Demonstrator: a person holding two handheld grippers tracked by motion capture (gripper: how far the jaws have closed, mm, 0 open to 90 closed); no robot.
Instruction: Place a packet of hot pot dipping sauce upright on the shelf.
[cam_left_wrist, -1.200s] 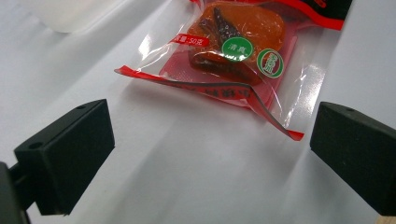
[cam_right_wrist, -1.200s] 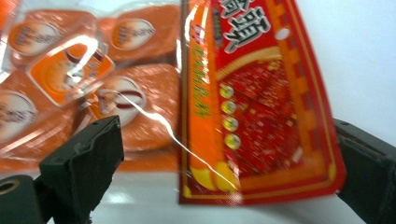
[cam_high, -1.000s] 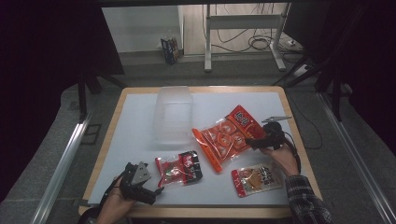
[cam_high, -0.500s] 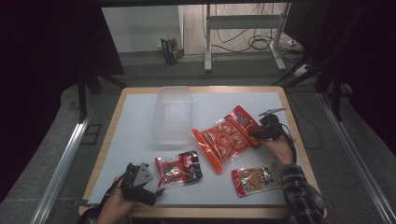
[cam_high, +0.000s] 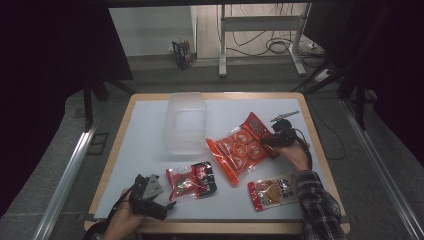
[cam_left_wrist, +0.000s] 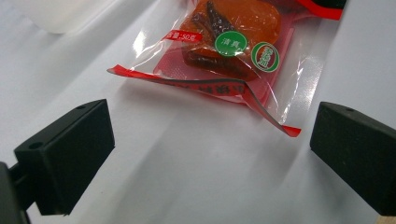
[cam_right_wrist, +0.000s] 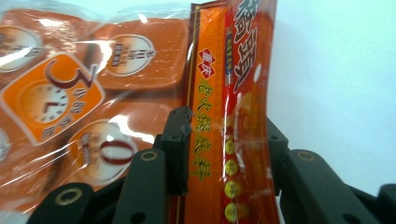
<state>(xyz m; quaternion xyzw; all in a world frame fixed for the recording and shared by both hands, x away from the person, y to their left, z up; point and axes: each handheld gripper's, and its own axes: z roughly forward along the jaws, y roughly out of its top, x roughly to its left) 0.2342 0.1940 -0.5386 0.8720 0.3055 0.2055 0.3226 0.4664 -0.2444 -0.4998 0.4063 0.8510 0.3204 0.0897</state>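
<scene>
A large orange snack bag (cam_high: 241, 148) lies right of the table's middle. My right gripper (cam_high: 268, 141) is shut on its right edge, and in the right gripper view the bag's red and orange edge (cam_right_wrist: 229, 140) stands pinched between the jaws. A small red snack pack (cam_high: 192, 181) lies near the front; its clear sealed end (cam_left_wrist: 219, 70) is just ahead of my left gripper (cam_left_wrist: 205, 154). That left gripper (cam_high: 160, 207) rests open at the front left with nothing between its jaws. Another small pack (cam_high: 272, 191) lies at the front right.
A clear plastic tub (cam_high: 186, 122) stands at the back middle of the white table (cam_high: 140, 145). The table's wooden rim (cam_high: 120, 127) runs around the top. A plaid sleeve (cam_high: 320, 207) comes in at the front right.
The right gripper has closed in on the orange bag's right edge and now pinches it. The left gripper has stayed in place.
</scene>
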